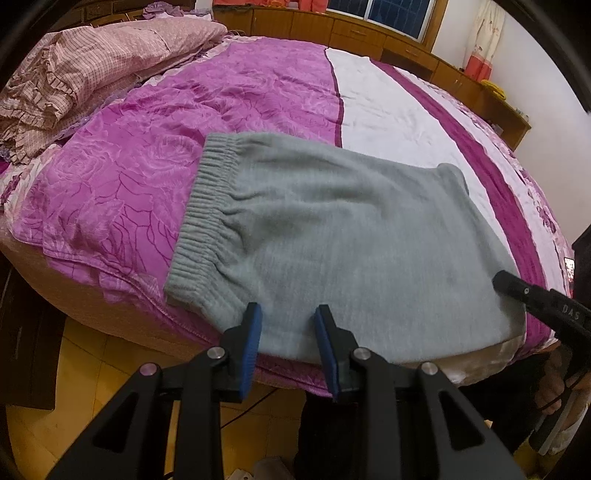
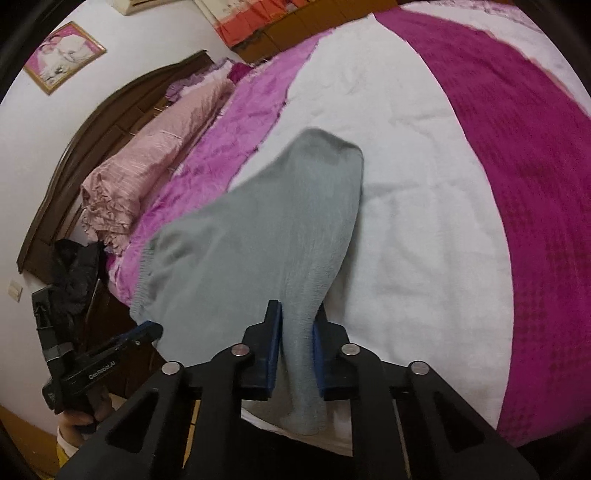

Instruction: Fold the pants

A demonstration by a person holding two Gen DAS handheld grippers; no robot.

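Note:
Grey knit pants (image 1: 332,229) lie folded on the bed, ribbed waistband (image 1: 207,206) to the left. My left gripper (image 1: 288,323) hovers at their near edge by the waistband end; its blue pads stand apart and the flat cloth shows between them, unpinched. The right wrist view shows it low on the left (image 2: 151,330) by the waistband corner. My right gripper (image 2: 297,325) is shut on a bunched fold of the pants (image 2: 258,229), which hangs down between the pads. Its black tip (image 1: 504,282) shows at the pants' right end.
The bed has a purple, white and magenta cover (image 1: 147,166), with the pants close to its near edge. A pink quilt pile (image 1: 92,74) lies by the headboard (image 2: 92,122). Wooden cabinets (image 1: 332,26) line the far side. Yellow floor (image 1: 92,350) lies below.

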